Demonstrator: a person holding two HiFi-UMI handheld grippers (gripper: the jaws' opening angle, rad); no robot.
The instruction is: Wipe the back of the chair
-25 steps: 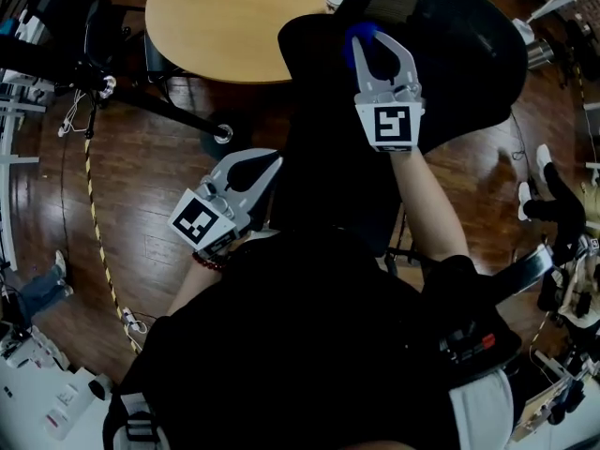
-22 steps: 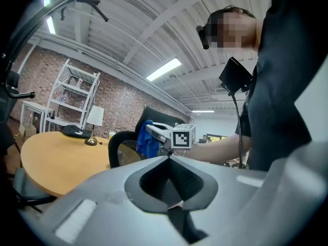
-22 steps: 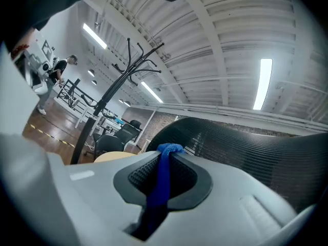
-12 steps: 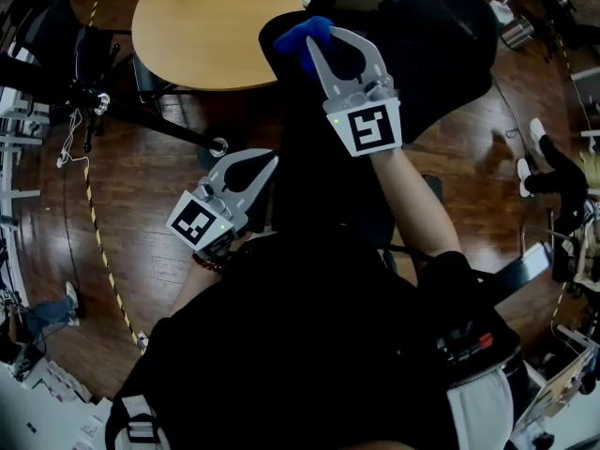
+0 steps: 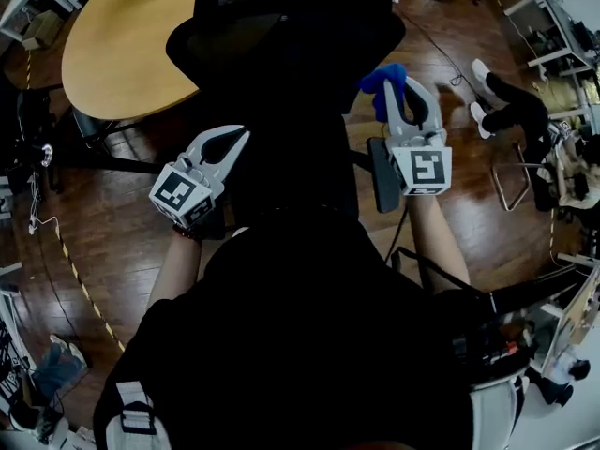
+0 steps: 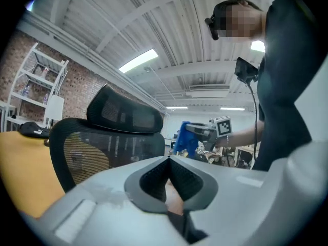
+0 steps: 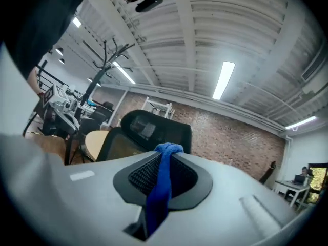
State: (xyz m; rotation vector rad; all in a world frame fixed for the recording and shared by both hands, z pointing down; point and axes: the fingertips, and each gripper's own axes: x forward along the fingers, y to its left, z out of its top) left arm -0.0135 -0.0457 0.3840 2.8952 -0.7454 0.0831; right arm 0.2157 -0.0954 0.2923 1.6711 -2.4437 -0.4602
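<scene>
The black mesh office chair (image 5: 281, 36) stands ahead of me, with its headrest (image 6: 123, 117) above the mesh back (image 6: 97, 155). My right gripper (image 5: 409, 86) is shut on a blue cloth (image 5: 382, 82) and hangs to the right of the chair back, clear of it. From the right gripper view, the cloth (image 7: 163, 181) runs down between the closed jaws of that gripper (image 7: 166, 154), with the chair (image 7: 154, 129) farther off. My left gripper (image 5: 240, 136) sits at the chair's left side, shut and holding nothing. Its own view shows its tips (image 6: 169, 159) meeting.
A round wooden table (image 5: 112, 54) lies behind the chair at the upper left. The chair's armrest (image 5: 382, 174) is just below my right gripper. Someone's legs in white shoes (image 5: 492, 97) are at the right, beside cluttered desks. A coat stand (image 7: 110, 53) rises at the back.
My right gripper has swung with the blue cloth from the top of the chair back to the right, off the chair. The left gripper stays about where it was.
</scene>
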